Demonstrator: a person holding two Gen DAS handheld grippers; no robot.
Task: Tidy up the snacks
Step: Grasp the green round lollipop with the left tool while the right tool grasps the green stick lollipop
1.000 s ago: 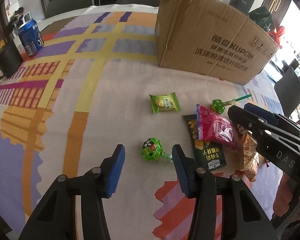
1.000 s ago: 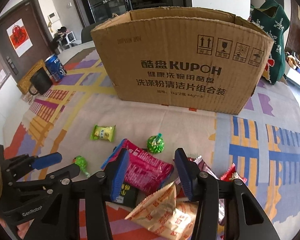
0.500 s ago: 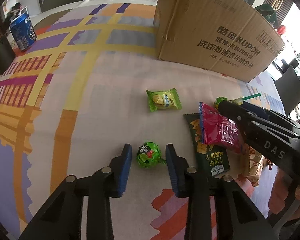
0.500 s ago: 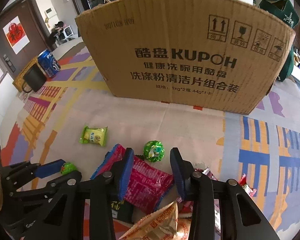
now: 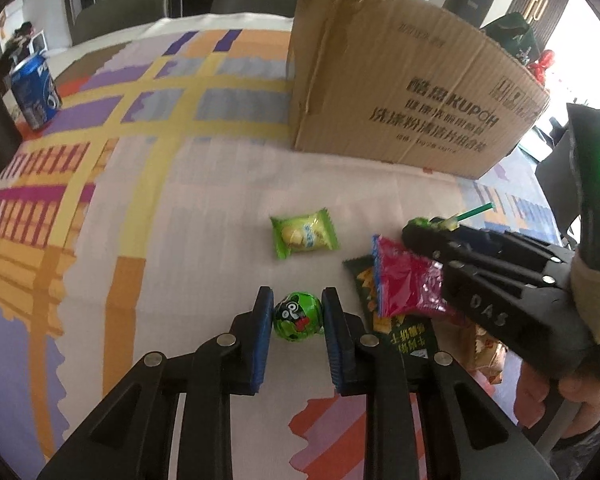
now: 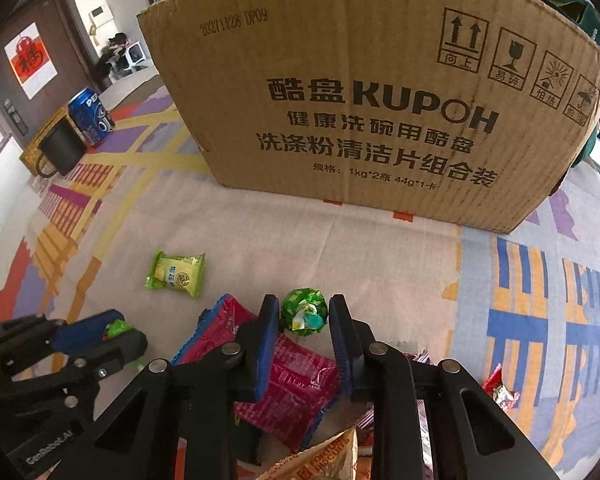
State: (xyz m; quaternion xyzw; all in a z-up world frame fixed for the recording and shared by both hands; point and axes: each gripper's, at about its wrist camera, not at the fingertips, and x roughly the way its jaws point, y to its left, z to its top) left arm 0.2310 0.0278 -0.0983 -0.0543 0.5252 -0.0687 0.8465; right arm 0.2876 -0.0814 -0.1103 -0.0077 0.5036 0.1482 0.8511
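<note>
Two grippers down on the bench, one sweet apiece.

Left gripper: closing, blue pads either side of the cartoon-face lollipop and seemingly in contact with its round head. Lollipop resting on the cloth, in front of the green sachet; stick not visible from this side.

Right gripper: pressed in on the foil lollipop, pinching its crinkled head near the fingertips. Lollipop just beyond the edge of the red packet, which lies under the fingers. Green stick pointing away past the fingertips in the left wrist view.

Cardboard box upright beyond both sweets, taken to be the destination; walls tall, interior hidden.

Risks noted:
- Round, glossy heads held only at the tips. Likely to squirt out or swivel on the lift if the pinch sits off centre.
- Wrapper rather than candy possibly caught on the right side. Loose foil liable to slide or tear, dropping the sweet.
- Red packet close under the right fingers. Liable to be dragged or snagged on rising.
- Both grippers working near each other. Chance of a clash if raised on crossing paths toward the box.
- High box rim. Low carry likely to knock a stick or a finger against the cardboard and shake the grip loose.

Recommended: straight lift, rim cleared before release.
</note>
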